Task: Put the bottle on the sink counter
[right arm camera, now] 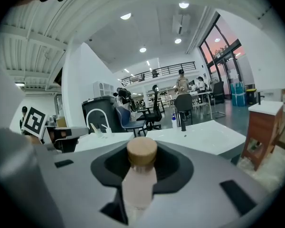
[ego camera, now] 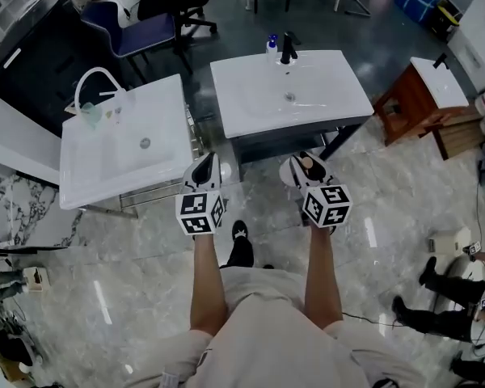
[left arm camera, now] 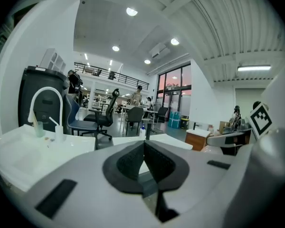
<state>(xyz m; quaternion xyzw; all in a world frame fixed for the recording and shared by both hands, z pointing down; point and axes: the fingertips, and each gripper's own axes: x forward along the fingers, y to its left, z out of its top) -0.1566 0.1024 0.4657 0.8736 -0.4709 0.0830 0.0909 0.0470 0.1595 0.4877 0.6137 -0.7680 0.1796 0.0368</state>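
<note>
Fingers of the right gripper [ego camera: 309,168] clamp the bottle [right arm camera: 141,175]; the left gripper [ego camera: 204,170] has its own together (empty). Keep it upright, I'd say; lower gently onto the flat sink counter [ego camera: 339,87].

Glossy, smooth white rectangular sink counter [ego camera: 331,87], top centre. Pale frosted-plastic bottle [right arm camera: 138,189] has a matt tan cap [right arm camera: 142,151], wood-ish.

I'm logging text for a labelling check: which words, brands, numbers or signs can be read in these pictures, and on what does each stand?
No readable words, brands or numbers in any view.
Left cube: black-and-white square markers only, no letters.
Right cube: the same kind of markers, no letters.
Held bottle: no label shows.
Blue-topped bottle: too small to read.
</note>
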